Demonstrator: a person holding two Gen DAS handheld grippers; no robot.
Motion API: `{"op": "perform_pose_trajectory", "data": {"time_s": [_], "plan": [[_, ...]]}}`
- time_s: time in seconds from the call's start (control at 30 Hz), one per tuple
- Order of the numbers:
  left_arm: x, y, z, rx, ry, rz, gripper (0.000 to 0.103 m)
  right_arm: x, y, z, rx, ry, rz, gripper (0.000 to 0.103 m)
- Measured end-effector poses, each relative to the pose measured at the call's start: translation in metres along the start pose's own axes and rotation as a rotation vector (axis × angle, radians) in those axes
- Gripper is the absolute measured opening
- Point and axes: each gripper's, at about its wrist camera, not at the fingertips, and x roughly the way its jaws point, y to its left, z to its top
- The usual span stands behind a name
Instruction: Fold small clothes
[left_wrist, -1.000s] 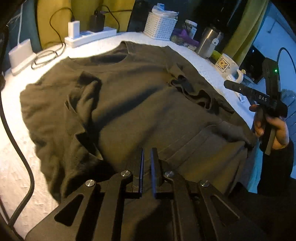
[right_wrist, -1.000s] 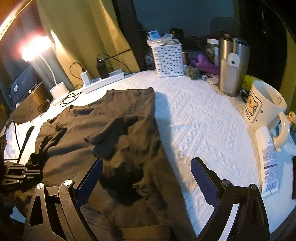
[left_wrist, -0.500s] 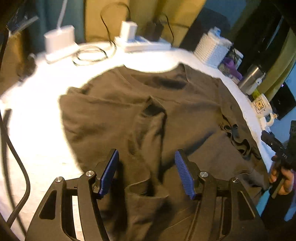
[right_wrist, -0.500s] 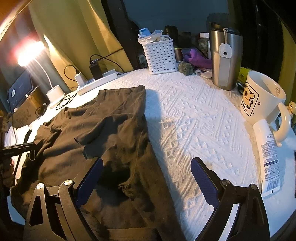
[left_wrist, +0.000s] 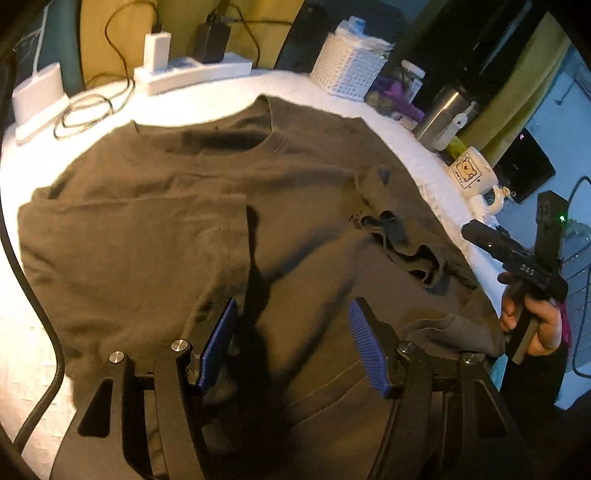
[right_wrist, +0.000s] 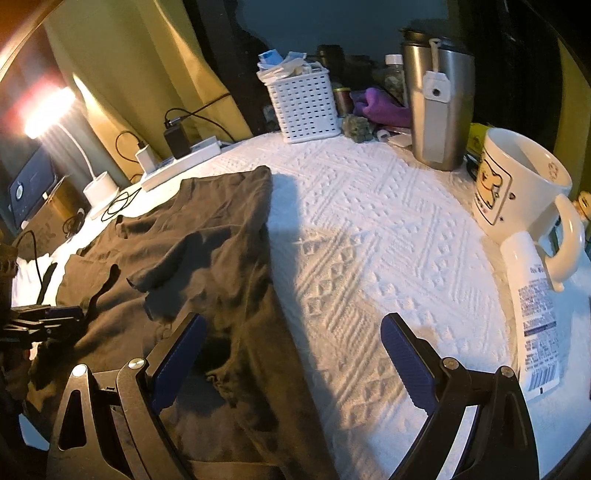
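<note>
Your left tongs (left_wrist: 293, 341) hang released just above the dark T-shirt (left_wrist: 192, 229), pads apart with nothing gripped. Your right tongs (right_wrist: 291, 363) gape too, one pad over the shirt's edge, the other over the white cover (right_wrist: 369, 240). The shirt lies spread across the bench, neckline toward the power strip (left_wrist: 192, 72) and basket (right_wrist: 304, 107).

A white basket (right_wrist: 304, 105), steel tumbler (right_wrist: 439, 107), bear mug (right_wrist: 517, 184) and power strip (left_wrist: 192, 72) ring the white tablecloth (right_wrist: 369, 240).
</note>
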Motion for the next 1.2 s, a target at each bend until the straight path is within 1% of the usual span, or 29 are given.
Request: {"op": "perform_pose_trajectory", "data": {"time_s": [0.03,0.13,0.23,0.3,0.43,0.5,0.6,0.67,0.7,0.77,0.8,0.83,0.87,0.9,0.93,0.97,1.03,1.2], "plan": [[-0.005,0.001,0.0,-0.002,-0.011,0.014,0.063,0.0,0.003,0.001,-0.008,-0.004,0.005,0.096],[-0.024,0.023,-0.002,-0.037,-0.049,0.076,0.063,-0.002,0.019,0.005,-0.061,-0.023,0.045,0.096],[-0.037,0.056,-0.005,-0.089,-0.08,0.167,0.063,0.003,0.041,0.008,-0.117,-0.016,0.1,0.096],[-0.042,0.082,-0.008,-0.146,-0.097,0.231,0.063,0.01,0.056,0.008,-0.144,0.004,0.143,0.096],[-0.037,0.128,-0.007,-0.229,-0.112,0.364,0.063,0.023,0.084,0.006,-0.182,0.047,0.212,0.096],[-0.032,0.141,-0.005,-0.255,-0.123,0.36,0.063,0.034,0.095,0.005,-0.183,0.084,0.23,0.096],[-0.03,0.148,0.003,-0.249,-0.148,0.351,0.063,0.047,0.112,0.006,-0.177,0.117,0.274,0.096],[-0.025,0.147,0.01,-0.225,-0.158,0.334,0.063,0.048,0.119,0.012,-0.157,0.102,0.3,0.096],[-0.022,0.147,0.013,-0.213,-0.16,0.334,0.063,0.05,0.123,0.017,-0.143,0.1,0.327,0.096],[-0.017,0.143,0.018,-0.174,-0.165,0.346,0.061,0.056,0.129,0.024,-0.137,0.112,0.339,0.096],[-0.014,0.142,0.02,-0.156,-0.165,0.344,0.053,0.06,0.131,0.027,-0.137,0.121,0.34,0.096],[-0.014,0.14,0.02,-0.133,-0.172,0.358,0.047,0.067,0.133,0.03,-0.13,0.14,0.34,0.096],[-0.013,0.14,0.021,-0.114,-0.172,0.371,0.034,0.074,0.134,0.032,-0.121,0.159,0.339,0.096],[-0.013,0.14,0.022,-0.103,-0.172,0.373,0.026,0.081,0.135,0.034,-0.111,0.181,0.34,0.096],[-0.013,0.141,0.023,-0.096,-0.174,0.365,0.021,0.089,0.136,0.036,-0.101,0.2,0.345,0.096],[-0.013,0.142,0.024,-0.091,-0.176,0.352,0.013,0.096,0.137,0.037,-0.094,0.214,0.349,0.096],[-0.011,0.142,0.026,-0.079,-0.183,0.346,0.01,0.103,0.14,0.041,-0.102,0.207,0.348,0.096],[-0.009,0.147,0.033,-0.062,-0.209,0.386,0.008,0.119,0.154,0.058,-0.138,0.204,0.335,0.096]]}}
